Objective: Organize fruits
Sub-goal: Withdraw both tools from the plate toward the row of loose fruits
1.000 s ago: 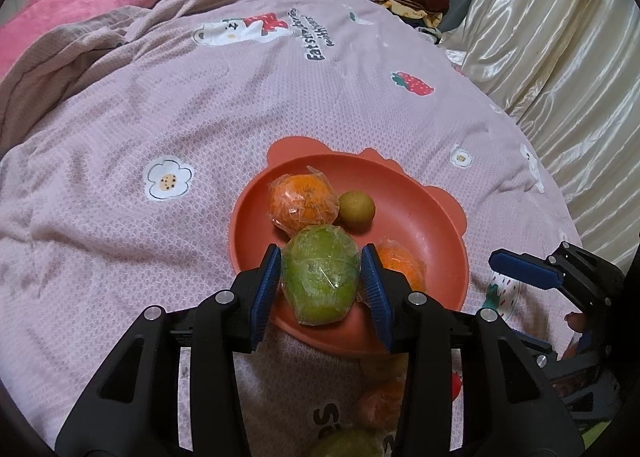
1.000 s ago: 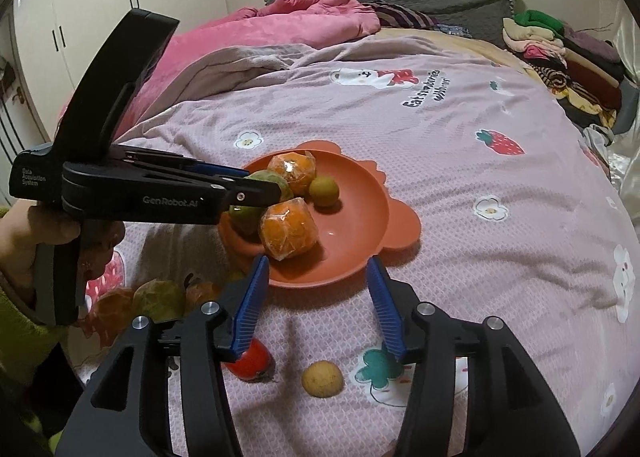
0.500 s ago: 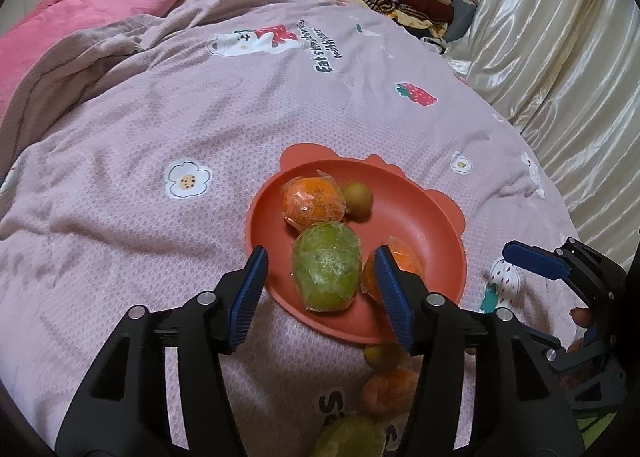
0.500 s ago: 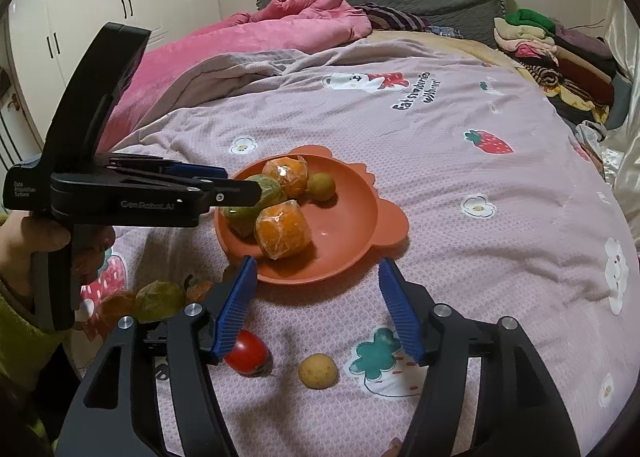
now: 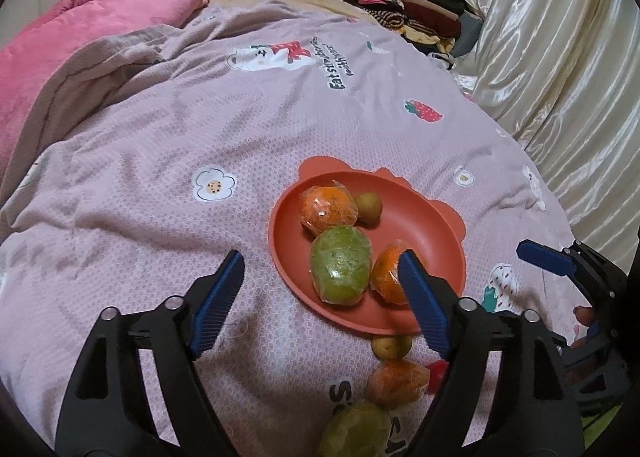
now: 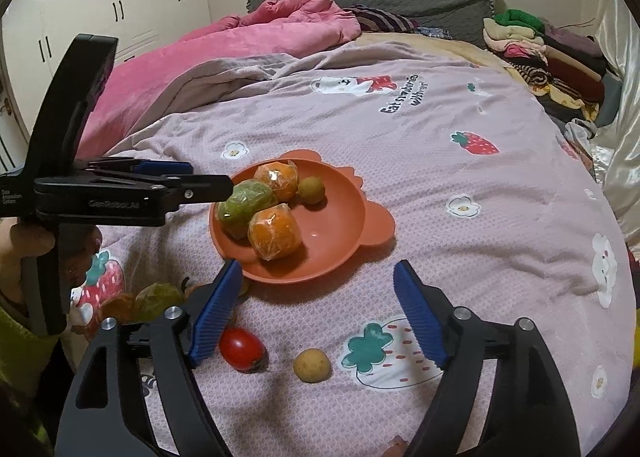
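Observation:
An orange plate (image 5: 432, 233) on the bed holds two wrapped oranges (image 5: 328, 207) (image 5: 386, 271), a wrapped green fruit (image 5: 340, 265) and a small brownish fruit (image 5: 368, 209). My left gripper (image 5: 320, 257) hovers over the plate's near rim with its jaws opening. Its pads are clear of the green fruit, which rests on the plate. My right gripper (image 6: 319, 267) is near the plate (image 6: 340, 225), jaws opening, nothing between them. Below it lie a red tomato (image 6: 242, 349) and a small tan fruit (image 6: 312, 365).
More loose fruit lies in front of the plate: a wrapped orange (image 5: 394, 381), a wrapped green fruit (image 5: 356, 433) and a small yellowish one (image 5: 390, 346). A pink quilt (image 6: 256, 37) and folded clothes (image 6: 536, 45) are at the far end. A satin curtain (image 5: 560, 57) hangs on the right.
My left gripper let go of the wrapped green fruit, which now lies on the plate, and drew back with its jaws spreading. The right gripper's jaws also widened.

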### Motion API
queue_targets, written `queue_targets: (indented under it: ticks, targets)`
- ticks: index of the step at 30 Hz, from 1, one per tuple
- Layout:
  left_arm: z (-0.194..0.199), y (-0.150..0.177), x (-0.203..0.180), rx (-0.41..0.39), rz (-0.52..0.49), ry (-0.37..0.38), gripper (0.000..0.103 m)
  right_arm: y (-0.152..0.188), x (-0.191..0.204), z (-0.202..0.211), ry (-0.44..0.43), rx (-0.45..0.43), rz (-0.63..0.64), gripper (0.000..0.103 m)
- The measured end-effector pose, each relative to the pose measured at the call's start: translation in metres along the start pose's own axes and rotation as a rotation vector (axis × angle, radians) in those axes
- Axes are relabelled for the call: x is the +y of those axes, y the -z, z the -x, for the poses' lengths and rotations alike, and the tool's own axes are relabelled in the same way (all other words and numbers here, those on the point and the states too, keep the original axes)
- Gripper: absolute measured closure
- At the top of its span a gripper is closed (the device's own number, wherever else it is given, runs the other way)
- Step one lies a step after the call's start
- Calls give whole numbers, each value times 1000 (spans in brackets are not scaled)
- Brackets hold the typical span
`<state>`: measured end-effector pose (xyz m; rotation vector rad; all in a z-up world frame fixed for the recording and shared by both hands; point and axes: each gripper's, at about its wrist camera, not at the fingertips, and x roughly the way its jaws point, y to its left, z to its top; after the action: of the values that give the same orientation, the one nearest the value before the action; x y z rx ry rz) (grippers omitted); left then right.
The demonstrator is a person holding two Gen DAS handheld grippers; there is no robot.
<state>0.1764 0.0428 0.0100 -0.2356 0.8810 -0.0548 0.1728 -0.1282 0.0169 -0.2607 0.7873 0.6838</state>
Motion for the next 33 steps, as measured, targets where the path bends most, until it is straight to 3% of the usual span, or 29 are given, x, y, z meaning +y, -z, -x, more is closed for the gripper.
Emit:
queue_targets:
  ticks: [4,14,33]
  targets:
    - [8,0,1,-21,0,-4,21,-2,0,4,13,-9,-1,19]
    - [28,3,5,-64,5,-20,12,-4,1,12,34,-22,-9,15]
    - [59,17,-5,-81,-23,-32,10,-7,2,32,48,-55,-16,11]
